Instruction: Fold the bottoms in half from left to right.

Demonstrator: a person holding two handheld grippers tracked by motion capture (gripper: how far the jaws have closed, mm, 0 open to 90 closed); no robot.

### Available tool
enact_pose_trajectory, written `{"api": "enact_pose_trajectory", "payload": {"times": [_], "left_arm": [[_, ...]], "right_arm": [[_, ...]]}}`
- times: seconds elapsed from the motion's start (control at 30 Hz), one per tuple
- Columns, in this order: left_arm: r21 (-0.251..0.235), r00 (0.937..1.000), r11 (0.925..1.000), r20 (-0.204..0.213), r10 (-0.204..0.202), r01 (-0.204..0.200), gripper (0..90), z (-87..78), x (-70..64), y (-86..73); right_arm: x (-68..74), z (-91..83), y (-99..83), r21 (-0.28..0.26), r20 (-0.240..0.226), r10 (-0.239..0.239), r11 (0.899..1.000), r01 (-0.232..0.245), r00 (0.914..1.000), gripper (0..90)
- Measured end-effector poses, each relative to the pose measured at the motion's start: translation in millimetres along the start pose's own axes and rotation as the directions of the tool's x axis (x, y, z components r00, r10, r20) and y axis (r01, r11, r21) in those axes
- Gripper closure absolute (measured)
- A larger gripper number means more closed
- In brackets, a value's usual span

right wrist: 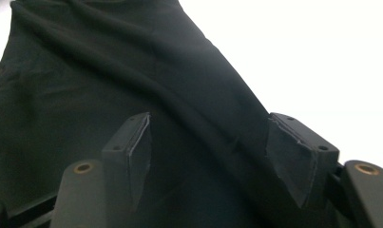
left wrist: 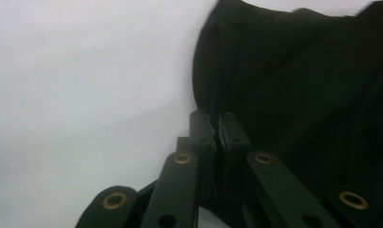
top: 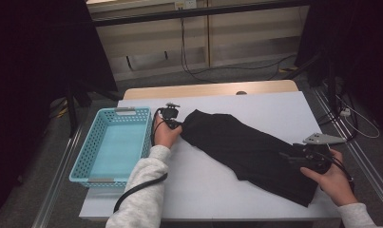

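Garment (top: 248, 152): black, stretched slantwise from mid-desk toward the near right corner.
Left gripper (top: 172, 122): pinched shut on the far-left end.
Right gripper (top: 293, 159): jaws spread over the near-right end, nothing gripped.
Basket (top: 95, 148): blue, at the left edge, nearer the left gripper.

left: basket (top: 114, 145) blocks | centre: black cloth (top: 246, 149) | near table edge (top: 203, 190): open

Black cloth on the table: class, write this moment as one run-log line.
left gripper shut on black cloth | right gripper open over its other end | basket at left
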State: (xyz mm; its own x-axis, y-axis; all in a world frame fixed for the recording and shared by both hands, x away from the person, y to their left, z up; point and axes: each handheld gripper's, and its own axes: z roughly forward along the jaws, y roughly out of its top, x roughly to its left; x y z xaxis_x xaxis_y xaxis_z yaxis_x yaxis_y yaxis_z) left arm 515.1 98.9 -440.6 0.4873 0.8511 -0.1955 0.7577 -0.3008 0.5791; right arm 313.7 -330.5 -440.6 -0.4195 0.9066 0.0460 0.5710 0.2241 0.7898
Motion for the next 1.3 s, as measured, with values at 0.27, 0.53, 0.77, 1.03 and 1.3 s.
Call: {"api": "enact_pose_trajectory", "payload": {"times": [0.27, 0.53, 0.77, 1.03, 1.3], "left_arm": [[-0.016, 0.9985, 0.9988, -0.029, -0.047, 0.046, 86.2, -30.2, 7.0, -8.8], [-0.111, 0.9963, 0.9919, -0.065, 0.056, -0.063, 39.7, -13.7, 8.8, -1.0], [-0.124, 0.9882, 0.9811, -0.056, 0.143, -0.149, 40.9, 12.0, -3.4, 13.0], [-0.141, 0.9786, 0.9684, -0.034, 0.203, -0.206, 42.0, 27.9, -12.0, 22.0], [-0.125, 0.9718, 0.9639, -0.010, 0.236, -0.235, 55.2, 40.1, -23.4, 20.8]], "right_arm": [[5.6, 0.5, 3.0, 0.000, -0.017, -0.025, 1.000, 0.025, 0.9995, 32.5], [7.3, 2.2, 2.7, 0.005, -0.020, -0.029, 1.000, 0.029, 0.9994, 31.3], [6.3, 1.5, 2.7, 0.003, -0.024, -0.023, 1.000, 0.023, 0.9994, 30.6], [6.3, 1.5, 2.3, 0.002, -0.028, -0.021, 1.000, 0.021, 0.9994, 30.4], [6.5, 3.3, 1.9, 0.012, -0.034, -0.025, 1.000, 0.025, 0.9991, 30.3]]}}
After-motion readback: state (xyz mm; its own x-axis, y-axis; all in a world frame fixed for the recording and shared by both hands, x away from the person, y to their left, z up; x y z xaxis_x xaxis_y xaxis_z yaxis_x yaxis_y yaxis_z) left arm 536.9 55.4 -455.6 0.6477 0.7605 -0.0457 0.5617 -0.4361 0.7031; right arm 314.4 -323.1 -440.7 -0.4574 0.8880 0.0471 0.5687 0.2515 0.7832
